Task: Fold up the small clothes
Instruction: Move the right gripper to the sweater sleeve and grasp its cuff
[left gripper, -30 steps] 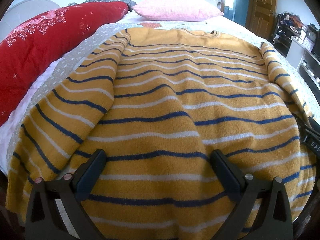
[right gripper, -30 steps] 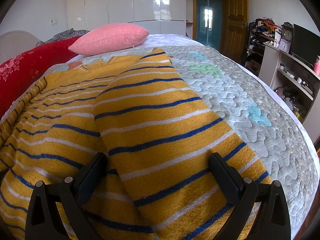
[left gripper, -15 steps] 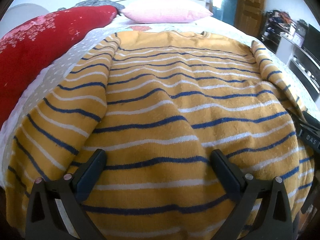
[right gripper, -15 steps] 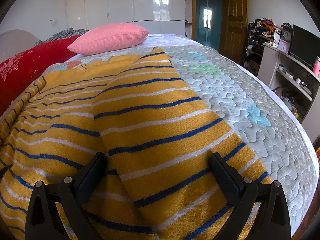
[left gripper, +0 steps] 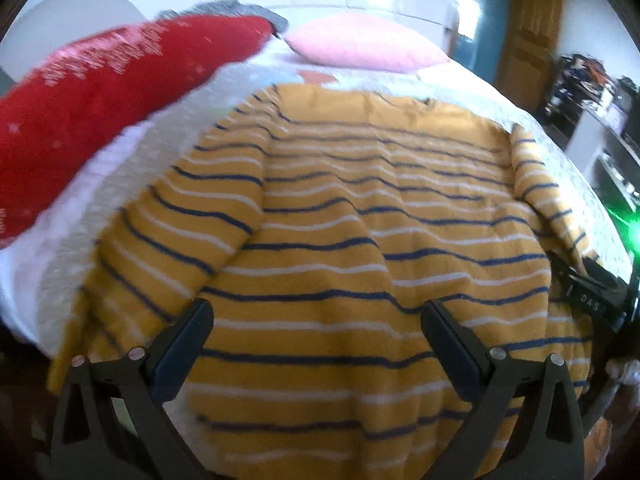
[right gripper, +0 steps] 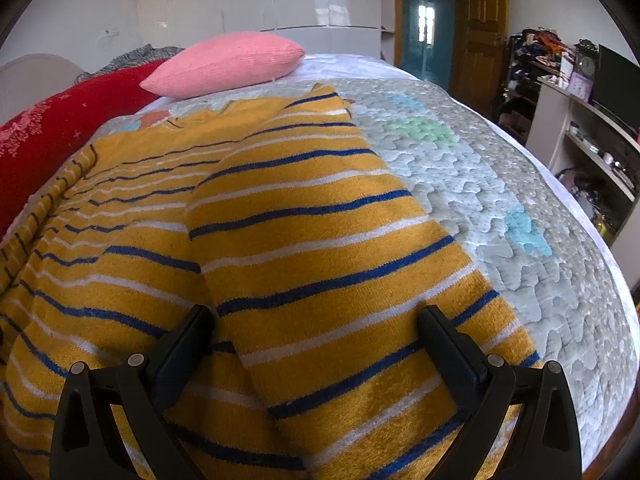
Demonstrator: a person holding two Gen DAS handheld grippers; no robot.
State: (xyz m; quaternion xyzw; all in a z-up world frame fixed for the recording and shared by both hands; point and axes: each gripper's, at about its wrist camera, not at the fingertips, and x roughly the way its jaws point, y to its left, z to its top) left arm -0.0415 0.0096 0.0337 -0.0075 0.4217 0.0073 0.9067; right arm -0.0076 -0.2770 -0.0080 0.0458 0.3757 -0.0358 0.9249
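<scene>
A yellow sweater [left gripper: 360, 208] with blue and white stripes lies spread on the bed, hem toward me, both sleeves laid along its sides. My left gripper [left gripper: 316, 336] is open, its jaws wide apart over the hem at the body's middle. My right gripper [right gripper: 316, 340] is open over the cuff end of the right sleeve [right gripper: 320, 240], which lies along the sweater's right side. The right gripper's body [left gripper: 588, 296] shows at the right edge of the left wrist view.
A red quilt [left gripper: 92, 92] lies along the bed's left side and a pink pillow [right gripper: 228, 64] at the head. The grey quilted bedcover [right gripper: 500, 208] is bare to the right. Shelves and a desk [right gripper: 592, 136] stand beyond the bed's right edge.
The left gripper has pulled back and risen, so more of the sweater and bed edge shows and the view is blurred. The right gripper has barely moved.
</scene>
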